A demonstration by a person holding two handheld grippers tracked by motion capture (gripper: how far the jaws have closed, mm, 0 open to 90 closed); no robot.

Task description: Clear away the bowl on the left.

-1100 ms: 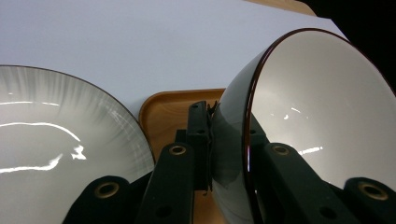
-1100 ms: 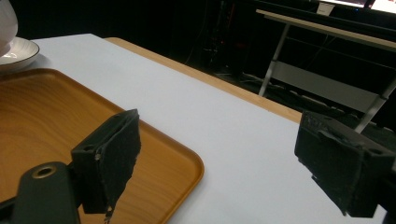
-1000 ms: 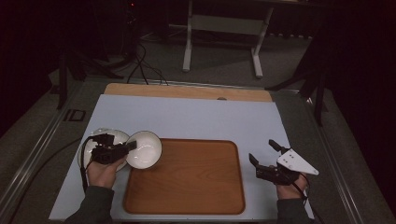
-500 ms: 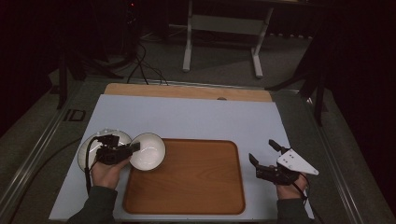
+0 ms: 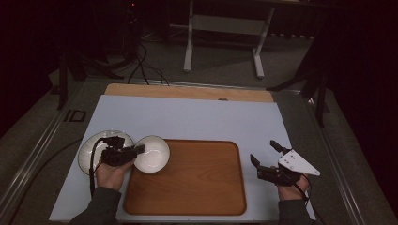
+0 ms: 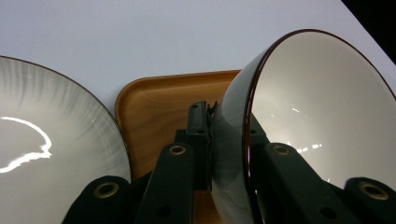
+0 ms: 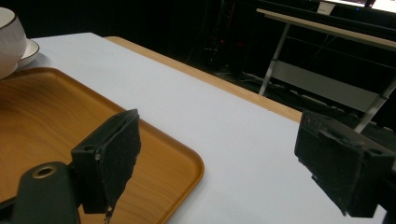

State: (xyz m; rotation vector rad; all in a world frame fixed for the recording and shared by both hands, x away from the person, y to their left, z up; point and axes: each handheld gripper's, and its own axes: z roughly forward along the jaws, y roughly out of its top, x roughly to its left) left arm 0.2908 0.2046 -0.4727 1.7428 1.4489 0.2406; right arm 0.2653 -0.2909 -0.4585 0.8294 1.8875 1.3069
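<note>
1. High view: bowl (image 5: 151, 153) sits at the tray's (image 5: 197, 187) near-left corner, overlapping its edge, just right of the plate (image 5: 96, 147).
2. Left gripper view: my left gripper (image 6: 229, 154) is clamped on the bowl's (image 6: 322, 116) rim, one jaw on the dark outer wall, the other inside against the white. Bowl is tilted, its opening turned to the right of that view.
3. Same view: plate (image 6: 51, 154) lies at left, the tray's rounded corner (image 6: 159, 100) between plate and bowl. Whether the bowl touches the tray I cannot tell.
4. High view: my left gripper (image 5: 138, 150) points right from my left hand (image 5: 112, 172), over the plate's right side.
5. High view: my right gripper (image 5: 264, 153) is off the tray's right edge, over the pale mat (image 5: 187, 119), well apart from the bowl.
6. Right gripper view: my right gripper (image 7: 219, 154) stands released, jaws wide with nothing between them; tray corner (image 7: 182, 163) below the left jaw.
</note>
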